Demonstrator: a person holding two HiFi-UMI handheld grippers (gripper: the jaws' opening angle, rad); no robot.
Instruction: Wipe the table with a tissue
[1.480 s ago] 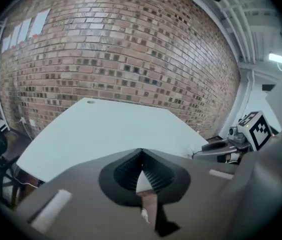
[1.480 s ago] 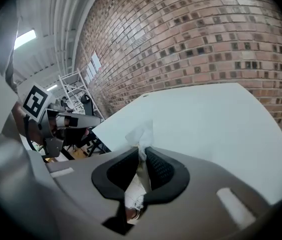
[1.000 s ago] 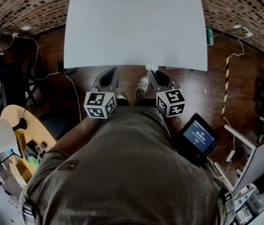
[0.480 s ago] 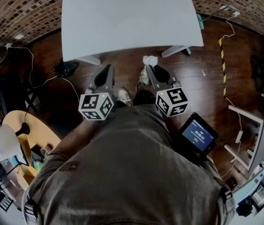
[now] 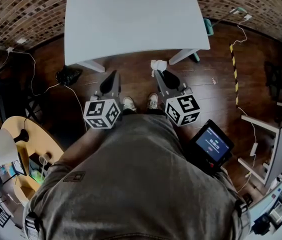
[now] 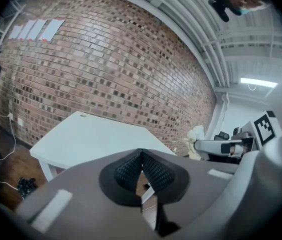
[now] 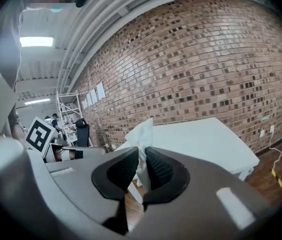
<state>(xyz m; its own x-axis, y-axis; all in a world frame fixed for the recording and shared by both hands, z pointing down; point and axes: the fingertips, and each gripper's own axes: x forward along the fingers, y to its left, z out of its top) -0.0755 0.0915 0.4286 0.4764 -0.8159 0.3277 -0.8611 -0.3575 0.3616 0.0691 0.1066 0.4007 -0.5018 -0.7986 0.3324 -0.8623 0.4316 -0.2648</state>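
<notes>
left gripper (image 6: 141,159): fingers together, with the ribbed pads (image 6: 157,171) meeting along their tips. They hold nothing.
right gripper (image 7: 140,165): fingers clamped on the tissue (image 7: 142,134), with the sheet pinched between the two ribbed pads (image 7: 157,169).
tissue: white and crumpled. A peak stands up past the right fingertips and a shorter tail hangs below them. In the head view it is a small white wad at the very tip of the right gripper. In the left gripper view it sits off to the right of the left fingers, well apart from them.
table (image 5: 131,19): white rectangular top on white legs. It lies ahead of both pairs of fingertips and apart from them. The tissue is not touching it.
floor (image 5: 131,76): dark wood boards under both pairs of fingers, showing between the fingertips and the table's near edge.
pose: grippers side by side, both pointing toward the table, tips near each other but apart.
marker cubes: left cube (image 5: 102,113) and right cube (image 5: 182,109), each behind its own fingers and close to the person's torso.
shoes (image 5: 129,103): between the two grippers, behind the fingertips.
brick wall (image 6: 106,69): beyond the table, far ahead of the fingers.
black device (image 5: 212,145): lit screen, behind and to the right of the right fingers. Its print is too small to read.
striped tape (image 5: 233,74): yellow and black, on the floor, well to the right of the right fingers.
</notes>
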